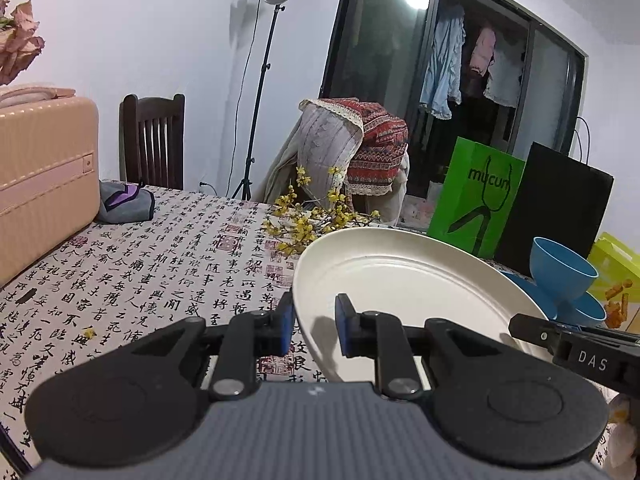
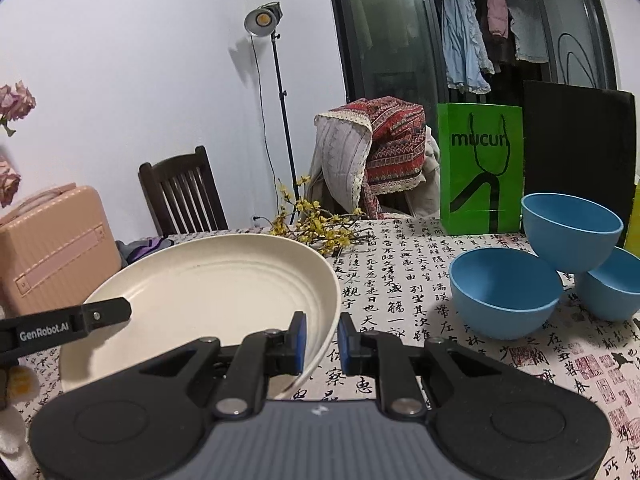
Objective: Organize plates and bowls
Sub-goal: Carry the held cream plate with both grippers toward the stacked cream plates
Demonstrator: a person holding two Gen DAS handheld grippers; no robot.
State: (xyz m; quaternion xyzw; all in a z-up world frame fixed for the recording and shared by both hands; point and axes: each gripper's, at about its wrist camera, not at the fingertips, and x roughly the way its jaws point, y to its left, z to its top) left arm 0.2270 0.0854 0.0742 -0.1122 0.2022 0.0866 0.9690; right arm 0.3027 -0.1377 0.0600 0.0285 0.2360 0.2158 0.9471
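1. Carrying the plate (image 1: 404,280) between two grippers calls for level, matched hands; I'd judge that if one side leads or dips, the rim will twist out of the narrower pinch.
2. Left gripper (image 1: 311,326): nearly closed, clamped on the plate's left rim, one blue pad under the edge and the other on the inner face. From the right wrist view, its finger reaches in over that same rim.
3. Plate: cream, tilted, and it looks lifted off the tablecloth (image 1: 160,264), though its underside is hidden, so I can't swear it is fully clear.
4. Right gripper (image 2: 322,338): also nearly closed, pinching the plate's right rim, the edge passing between its pads.
5. Bowls (image 2: 506,292): three blue ones sit on the cloth just right of the plate, one perched tilted on the other two. To my eye that pile could topple if nudged, so the plate wants to be steered wide of it.
6. Flowers (image 2: 320,228) lie beyond the plate; best kept clear of too.
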